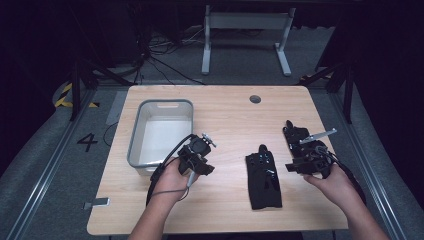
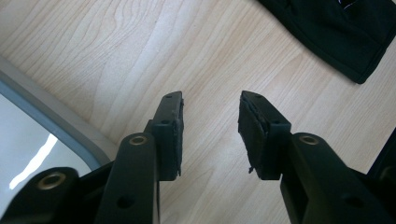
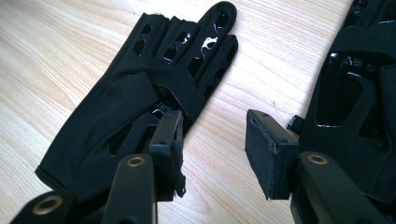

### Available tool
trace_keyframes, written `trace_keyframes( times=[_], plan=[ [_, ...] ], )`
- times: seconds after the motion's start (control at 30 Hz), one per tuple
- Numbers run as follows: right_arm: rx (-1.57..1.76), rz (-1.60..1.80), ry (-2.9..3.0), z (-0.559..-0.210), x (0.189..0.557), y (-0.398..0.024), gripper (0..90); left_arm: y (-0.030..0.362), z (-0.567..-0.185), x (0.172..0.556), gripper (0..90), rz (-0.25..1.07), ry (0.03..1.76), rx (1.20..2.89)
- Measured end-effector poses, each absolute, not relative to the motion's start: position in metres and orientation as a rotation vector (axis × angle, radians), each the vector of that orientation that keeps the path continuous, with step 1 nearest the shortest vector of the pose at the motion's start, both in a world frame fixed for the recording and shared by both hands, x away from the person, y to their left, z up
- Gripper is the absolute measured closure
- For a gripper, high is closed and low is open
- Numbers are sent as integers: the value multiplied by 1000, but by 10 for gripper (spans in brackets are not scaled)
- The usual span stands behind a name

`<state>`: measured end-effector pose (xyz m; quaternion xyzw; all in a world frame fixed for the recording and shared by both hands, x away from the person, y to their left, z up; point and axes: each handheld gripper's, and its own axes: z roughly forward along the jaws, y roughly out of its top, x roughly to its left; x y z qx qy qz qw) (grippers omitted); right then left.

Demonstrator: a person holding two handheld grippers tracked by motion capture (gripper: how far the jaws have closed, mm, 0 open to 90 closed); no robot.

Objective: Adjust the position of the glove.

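The right claw (image 3: 212, 154) is seen with its jaws standing apart and nothing between them but bare tabletop (image 3: 56, 56). In the right gripper view a black glove (image 3: 140, 100) lies just beyond and left of the left jaw, its cuff toward the lower left of the frame and its fingers running to the upper centre; the long axis slants from lower left to upper right. A second glove (image 3: 359, 93) is seen along the right edge of that frame, close beside the right jaw.

In the high view the right claw (image 1: 299, 150) is held at the right of the tabletop (image 1: 225, 115), over the second glove (image 1: 295, 134), while the first glove (image 1: 264, 175) lies just to its left, at lower centre, with its fingers pointing away from the person.

The left claw (image 2: 210, 133) is likewise open, partway, with only wood seen between its jaws. In the high view it (image 1: 202, 150) is held left of centre, beside the near right corner of a grey bin (image 1: 134, 135). The first glove lies to its right, apart from it; a corner of its cuff (image 2: 345, 37) shows at the upper right of the left gripper view.

The right claw is judged the nearer to both gloves. The bin is seen to hold nothing; its pale floor is bare. Its rim (image 2: 56, 112) crosses the lower left of the left gripper view.
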<state>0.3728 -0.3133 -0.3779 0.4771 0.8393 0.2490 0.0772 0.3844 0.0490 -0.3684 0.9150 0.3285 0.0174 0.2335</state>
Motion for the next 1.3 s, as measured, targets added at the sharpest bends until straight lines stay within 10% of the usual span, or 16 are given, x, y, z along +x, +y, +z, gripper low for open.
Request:
trace_keyframes(
  times=[1.3],
  plan=[
    [1407, 749, 2622, -412, 370, -243, 513, 48, -360, 382, 500, 87, 895, 2508]
  ],
)
